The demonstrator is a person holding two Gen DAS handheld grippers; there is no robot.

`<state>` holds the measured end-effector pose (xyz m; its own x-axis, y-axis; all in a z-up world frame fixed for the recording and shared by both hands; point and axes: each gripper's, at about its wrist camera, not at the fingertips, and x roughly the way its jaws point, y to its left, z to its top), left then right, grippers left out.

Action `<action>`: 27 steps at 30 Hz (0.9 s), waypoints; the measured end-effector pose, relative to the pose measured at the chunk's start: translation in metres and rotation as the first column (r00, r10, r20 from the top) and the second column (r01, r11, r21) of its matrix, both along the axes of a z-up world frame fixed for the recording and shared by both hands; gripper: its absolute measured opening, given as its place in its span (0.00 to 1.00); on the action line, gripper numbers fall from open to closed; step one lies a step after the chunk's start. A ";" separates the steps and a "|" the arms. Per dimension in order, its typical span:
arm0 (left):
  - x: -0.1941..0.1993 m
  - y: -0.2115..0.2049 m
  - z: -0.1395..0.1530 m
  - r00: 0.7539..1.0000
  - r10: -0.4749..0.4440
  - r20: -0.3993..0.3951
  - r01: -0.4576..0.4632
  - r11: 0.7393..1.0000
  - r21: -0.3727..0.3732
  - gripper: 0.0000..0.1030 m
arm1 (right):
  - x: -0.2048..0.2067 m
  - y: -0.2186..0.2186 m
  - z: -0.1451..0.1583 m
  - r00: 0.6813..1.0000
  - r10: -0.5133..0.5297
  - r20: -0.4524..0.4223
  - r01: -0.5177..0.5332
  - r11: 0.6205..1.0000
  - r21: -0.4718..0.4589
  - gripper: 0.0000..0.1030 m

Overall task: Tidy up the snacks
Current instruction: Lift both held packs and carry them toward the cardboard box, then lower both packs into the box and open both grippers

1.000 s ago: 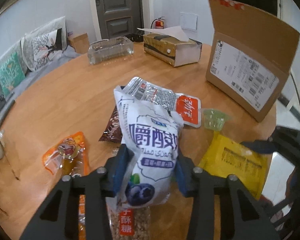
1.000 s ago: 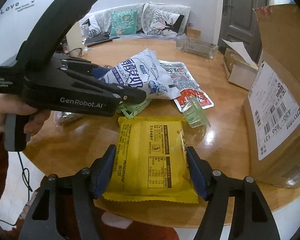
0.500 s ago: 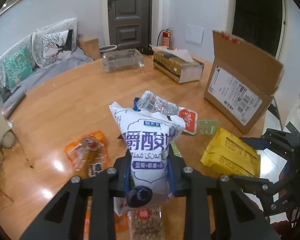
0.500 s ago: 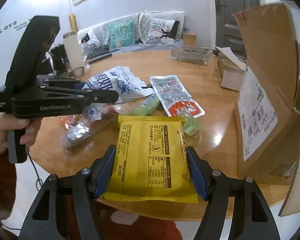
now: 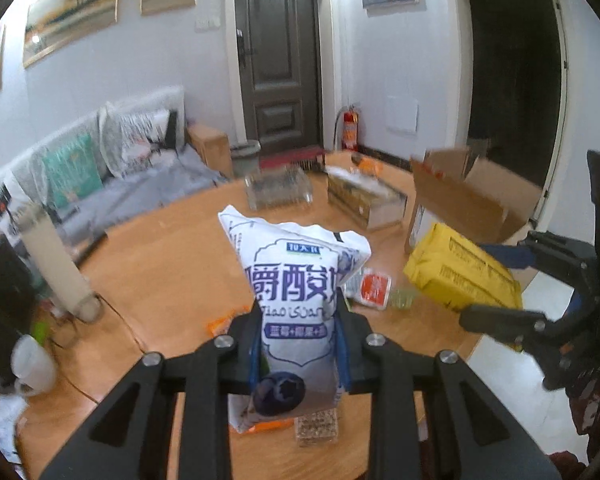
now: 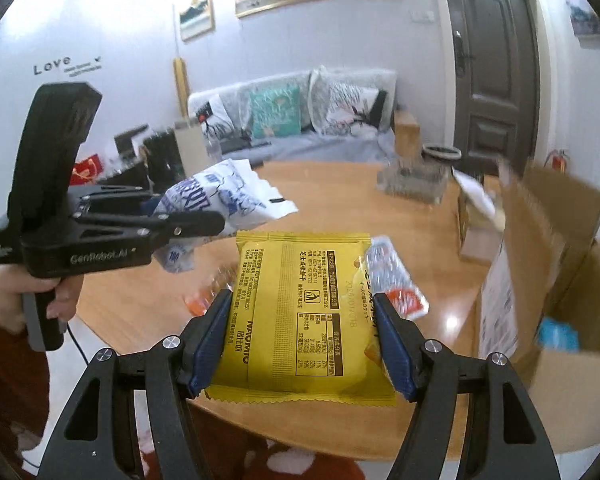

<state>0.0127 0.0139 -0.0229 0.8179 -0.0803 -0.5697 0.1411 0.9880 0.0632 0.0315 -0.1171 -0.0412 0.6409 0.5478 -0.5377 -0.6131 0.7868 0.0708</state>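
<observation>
**Right wrist view: two packets lifted, box waiting**

Largest first: the open cardboard box (image 6: pixel 556 280) stands at the table's (image 6: pixel 340 184) right edge. The right gripper (image 6: pixel 304 340) is clamped on the yellow packet (image 6: pixel 300 312); the left gripper (image 5: pixel 298 344) pinches the white blueberry bag (image 5: pixel 296 280). Both hang above the table. Carry each over the opening before releasing, one at a time.

Both hand-held grippers are up in the air, side by side. The left hand-held gripper (image 5: pixel 298 344) has its blue pads (image 5: pixel 255 354) squeezed in tight, bare hand (image 6: pixel 28 300) wrapped around the grip. The right hand-held gripper (image 6: pixel 302 340) is clamped too, jaws wider.
</observation>
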 end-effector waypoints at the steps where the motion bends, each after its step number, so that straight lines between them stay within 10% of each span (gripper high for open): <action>1: -0.004 -0.001 0.008 1.000 -0.003 0.014 0.003 1.000 -0.002 0.25 | -0.003 -0.001 0.011 1.000 0.003 0.020 -0.003 1.000 0.008 0.64; 15: 0.009 -0.094 0.115 0.961 -0.215 0.171 0.214 0.976 0.026 0.25 | -0.002 -0.078 0.101 0.981 -0.145 0.133 0.141 0.989 0.036 0.64; 27: 0.102 -0.212 0.086 0.914 -0.406 -0.024 0.403 0.912 -0.073 0.25 | 0.062 -0.171 0.062 0.942 -0.335 -0.005 0.335 0.942 -0.006 0.64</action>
